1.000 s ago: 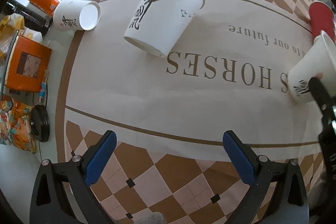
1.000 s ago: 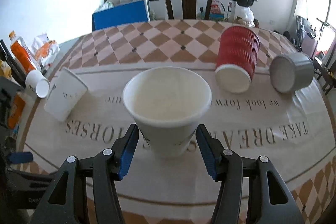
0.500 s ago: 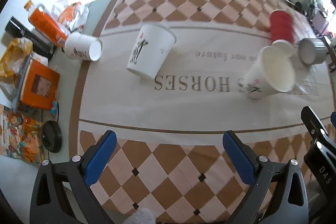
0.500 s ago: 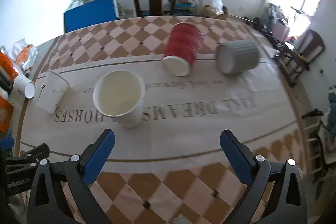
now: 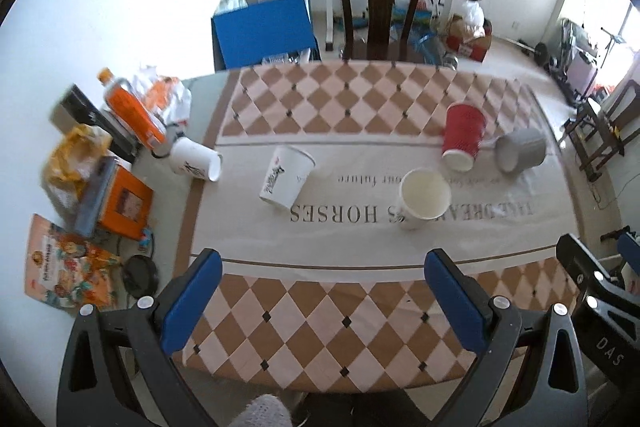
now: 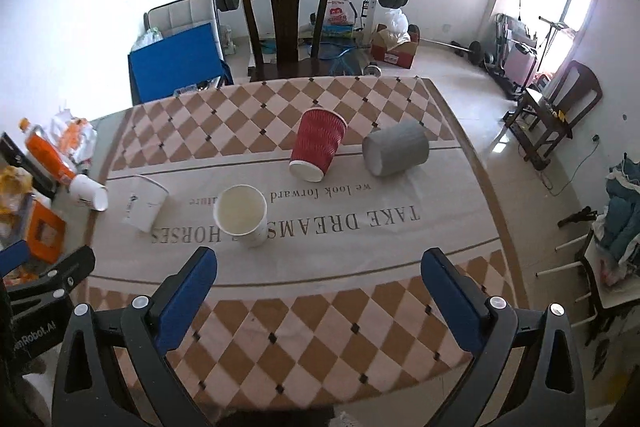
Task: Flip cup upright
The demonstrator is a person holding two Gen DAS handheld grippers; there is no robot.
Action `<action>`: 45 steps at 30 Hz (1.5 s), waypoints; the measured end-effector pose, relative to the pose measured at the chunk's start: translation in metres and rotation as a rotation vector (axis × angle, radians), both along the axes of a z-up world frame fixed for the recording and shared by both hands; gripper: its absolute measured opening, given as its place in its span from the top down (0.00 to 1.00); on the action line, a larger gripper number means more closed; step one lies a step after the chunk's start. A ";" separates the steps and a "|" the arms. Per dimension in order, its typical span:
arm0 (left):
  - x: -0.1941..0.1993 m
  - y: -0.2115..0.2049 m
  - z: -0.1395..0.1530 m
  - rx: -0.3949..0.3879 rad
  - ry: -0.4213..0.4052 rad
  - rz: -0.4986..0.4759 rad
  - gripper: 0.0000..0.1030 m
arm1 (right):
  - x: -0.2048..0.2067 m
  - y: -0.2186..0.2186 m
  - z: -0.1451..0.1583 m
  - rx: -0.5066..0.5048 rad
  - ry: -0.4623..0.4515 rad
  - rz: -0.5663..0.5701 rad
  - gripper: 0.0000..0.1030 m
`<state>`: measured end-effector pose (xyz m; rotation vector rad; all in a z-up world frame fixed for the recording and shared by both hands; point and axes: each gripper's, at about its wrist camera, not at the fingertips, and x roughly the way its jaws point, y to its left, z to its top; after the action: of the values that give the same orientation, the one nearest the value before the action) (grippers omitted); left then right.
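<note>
The white paper cup with the open mouth [image 5: 424, 197] [image 6: 242, 214] stands upright on the printed cloth near the middle of the counter [image 6: 320, 307], its rim facing up. The left tongs [image 5: 322, 301] hang wide open above the near edge, holding nothing, with the cup well ahead and toward their right finger. The right tongs [image 6: 318, 301] are likewise spread wide and empty, the cup well ahead near their left finger. A second white paper cup with black lettering [image 5: 286, 177] lies tipped toward the left edge.
</note>
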<state>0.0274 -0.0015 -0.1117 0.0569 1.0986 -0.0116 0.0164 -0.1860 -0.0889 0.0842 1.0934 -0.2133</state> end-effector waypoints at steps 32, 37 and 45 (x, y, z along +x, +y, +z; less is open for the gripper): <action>-0.062 -0.005 0.102 0.016 -0.027 0.068 0.00 | -0.046 -0.015 0.133 0.023 -0.021 0.074 0.00; -0.062 -0.006 0.102 0.020 -0.031 0.062 0.00 | -0.046 -0.014 0.134 0.021 -0.019 0.075 0.00; -0.062 -0.007 0.102 0.017 -0.032 0.062 0.00 | -0.046 -0.014 0.134 0.020 -0.016 0.079 0.00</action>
<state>-0.0350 -0.0085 -0.0100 0.0381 1.0679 0.0542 -0.0292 -0.2000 0.0449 0.0608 1.0804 -0.1309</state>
